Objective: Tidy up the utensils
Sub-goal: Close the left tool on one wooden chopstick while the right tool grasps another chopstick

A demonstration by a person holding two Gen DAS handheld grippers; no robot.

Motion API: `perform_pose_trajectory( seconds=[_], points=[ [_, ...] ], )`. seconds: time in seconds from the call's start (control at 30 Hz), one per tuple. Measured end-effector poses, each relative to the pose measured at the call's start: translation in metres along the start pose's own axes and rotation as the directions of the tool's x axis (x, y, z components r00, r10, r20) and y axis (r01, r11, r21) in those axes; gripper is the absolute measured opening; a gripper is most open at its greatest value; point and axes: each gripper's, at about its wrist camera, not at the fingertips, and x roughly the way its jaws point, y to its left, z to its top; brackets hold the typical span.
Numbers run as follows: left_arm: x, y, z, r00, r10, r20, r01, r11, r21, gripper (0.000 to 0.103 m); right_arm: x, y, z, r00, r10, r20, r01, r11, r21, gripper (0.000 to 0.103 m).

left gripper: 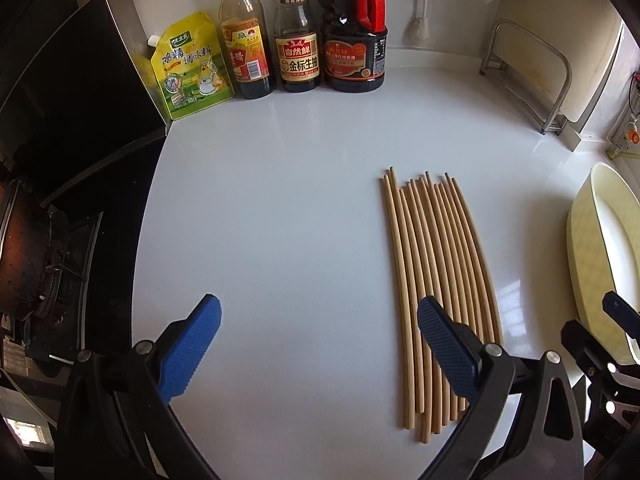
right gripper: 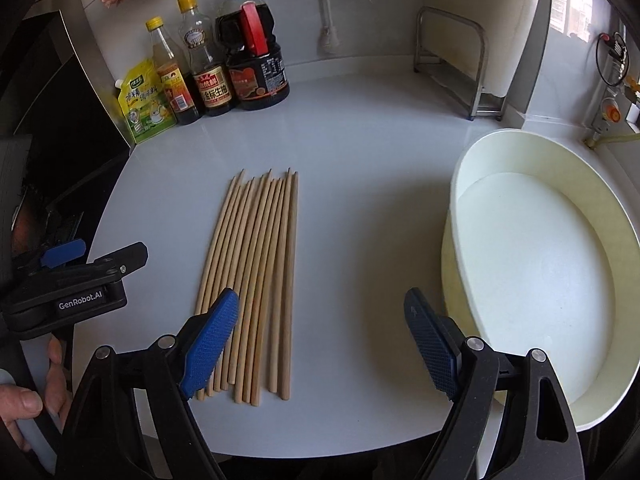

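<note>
Several wooden chopsticks [left gripper: 436,280] lie side by side on the white counter, tips pointing away from me; the right wrist view shows the same bundle of chopsticks [right gripper: 260,272] left of centre. My left gripper [left gripper: 320,344] hovers open over the counter, its right finger above the near ends of the chopsticks. My right gripper [right gripper: 320,340] is open too, its left finger over the bundle's near ends and its right finger beside a cream oval basin [right gripper: 452,240]. The basin [left gripper: 580,248] holds nothing.
A yellow seasoning pouch [left gripper: 188,68] and three sauce bottles [left gripper: 296,40] stand against the back wall. A metal rack [left gripper: 532,80] stands at the back right. A dark stove [left gripper: 48,240] borders the counter on the left. A hand [right gripper: 24,404] holds the left gripper's handle.
</note>
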Motion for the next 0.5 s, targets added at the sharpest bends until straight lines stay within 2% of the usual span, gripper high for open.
perform_pose_trajectory(
  seconds=[0.2,0.37,0.5],
  points=[
    [0.019,-0.004,-0.002,1.0,-0.017,-0.017,0.018,0.999,0.038,0.097,0.04,0.003,0.0,0.998,-0.046,-0.041,0.046,0.999,0.008,0.081],
    [0.032,-0.003,-0.002,0.998,-0.057,-0.037,0.058,0.998,0.015,0.097,0.062,0.007,0.007,0.992,-0.112,-0.054,0.112,0.994,0.007,0.081],
    [0.041,-0.006,0.0,0.997,-0.061,-0.051,0.062,0.998,0.019,0.097,0.071,0.009,0.012,0.987,-0.151,-0.056,0.151,0.989,-0.005,0.081]
  ],
)
